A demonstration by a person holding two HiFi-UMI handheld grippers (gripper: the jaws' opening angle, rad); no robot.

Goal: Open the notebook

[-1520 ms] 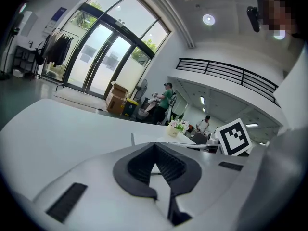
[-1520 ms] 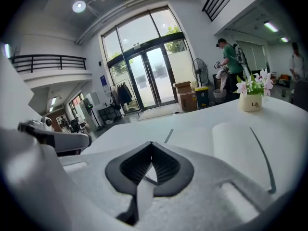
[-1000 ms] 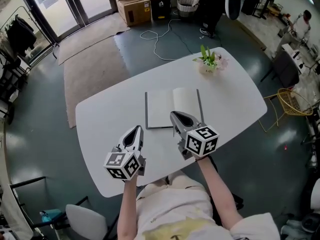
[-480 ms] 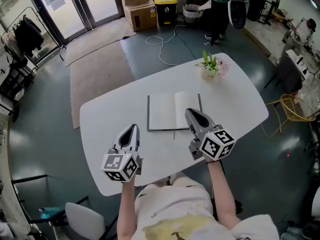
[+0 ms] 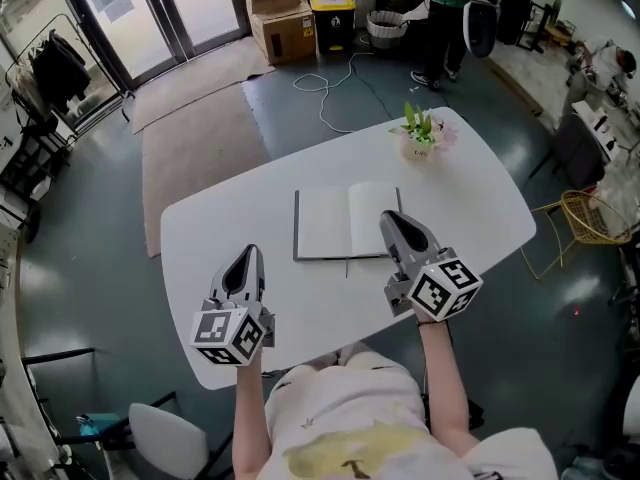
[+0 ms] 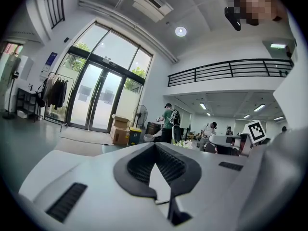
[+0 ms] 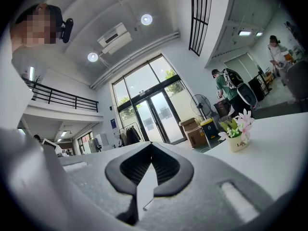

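The notebook lies open and flat in the middle of the white table, both pages blank, its dark cover showing along the edges. My right gripper hovers over the right page's near corner, jaws shut and empty, pointing away from me. My left gripper hangs over bare table to the left of the notebook, also shut with nothing in it. In the left gripper view the left gripper points level across the table. The right gripper does the same in the right gripper view.
A small pot of flowers stands at the table's far right, and the pot also shows in the right gripper view. A grey chair is near left. Cardboard boxes, a floor cable and a standing person are beyond the table.
Both grippers have risen and drawn back toward me. The right one drifted right along the notebook's near edge, the left one down-left. The notebook stays open and still.
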